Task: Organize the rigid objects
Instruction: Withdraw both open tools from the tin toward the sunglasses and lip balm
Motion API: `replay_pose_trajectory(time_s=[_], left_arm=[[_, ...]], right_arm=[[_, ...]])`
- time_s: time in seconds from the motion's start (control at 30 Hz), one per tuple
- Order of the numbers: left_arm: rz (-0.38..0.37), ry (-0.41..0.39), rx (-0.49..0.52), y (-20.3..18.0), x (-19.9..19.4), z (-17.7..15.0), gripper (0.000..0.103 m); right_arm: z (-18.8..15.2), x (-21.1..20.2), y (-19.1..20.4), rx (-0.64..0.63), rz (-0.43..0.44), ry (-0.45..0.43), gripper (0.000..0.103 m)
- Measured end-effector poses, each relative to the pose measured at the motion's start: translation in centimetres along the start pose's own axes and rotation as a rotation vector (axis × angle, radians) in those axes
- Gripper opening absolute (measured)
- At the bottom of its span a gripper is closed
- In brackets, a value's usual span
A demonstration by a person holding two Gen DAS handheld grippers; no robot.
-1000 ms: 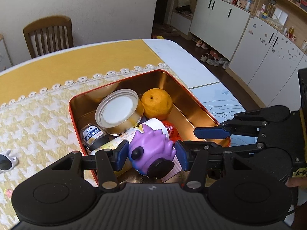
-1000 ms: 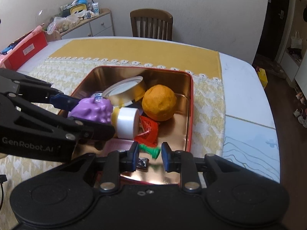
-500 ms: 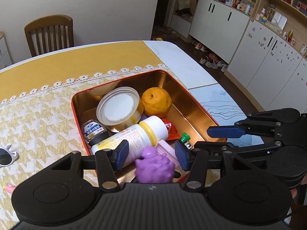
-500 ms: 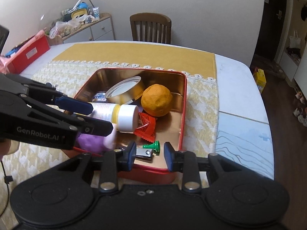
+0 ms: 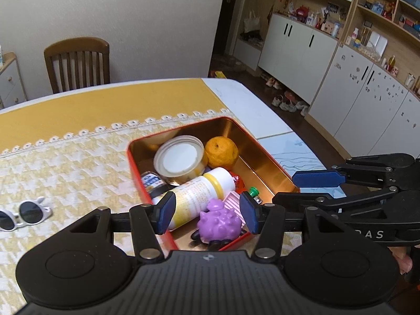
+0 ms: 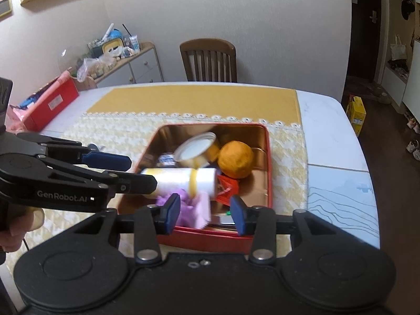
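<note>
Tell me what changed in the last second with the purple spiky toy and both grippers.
The left gripper let go of the purple spiky toy, which now lies in the near corner of the red tin box; the gripper, jaws open, pulled up and back. The right gripper opened wider and drew back too. The orange, the white-lidded jar and the yellow-capped bottle stayed put.

A wooden chair (image 5: 77, 64) stands against a plain pale wall (image 5: 131, 13). White cabinets (image 5: 296, 44) beneath open wooden shelves (image 5: 378, 8) line the dark floor (image 5: 262, 89), where shoes (image 5: 287, 103) lie. A cluttered grey dresser (image 6: 136, 67) fills one corner.
</note>
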State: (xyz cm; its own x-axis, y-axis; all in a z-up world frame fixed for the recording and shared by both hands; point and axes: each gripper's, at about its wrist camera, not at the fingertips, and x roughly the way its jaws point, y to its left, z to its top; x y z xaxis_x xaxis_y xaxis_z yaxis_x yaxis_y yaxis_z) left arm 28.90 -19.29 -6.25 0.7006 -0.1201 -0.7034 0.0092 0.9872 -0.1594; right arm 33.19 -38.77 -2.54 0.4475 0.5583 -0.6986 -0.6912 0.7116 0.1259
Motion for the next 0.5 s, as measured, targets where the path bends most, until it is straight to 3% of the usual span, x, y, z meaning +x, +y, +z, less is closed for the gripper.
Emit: replay_pose_trajectory(time_s=[0.17,0.5], left_arm=[[0.002,-0.035,-0.009,1.3,-2.1,-0.4,0.061],[0.03,-0.09,-0.011,5.2,-5.3,-1.2,0.062]], right_arm=[[0.4,-0.6,2.0,-0.002,0.012,-0.016,0.051],[1.3,-0.3,6.7,-0.029,0.039,-0.035,0.069]])
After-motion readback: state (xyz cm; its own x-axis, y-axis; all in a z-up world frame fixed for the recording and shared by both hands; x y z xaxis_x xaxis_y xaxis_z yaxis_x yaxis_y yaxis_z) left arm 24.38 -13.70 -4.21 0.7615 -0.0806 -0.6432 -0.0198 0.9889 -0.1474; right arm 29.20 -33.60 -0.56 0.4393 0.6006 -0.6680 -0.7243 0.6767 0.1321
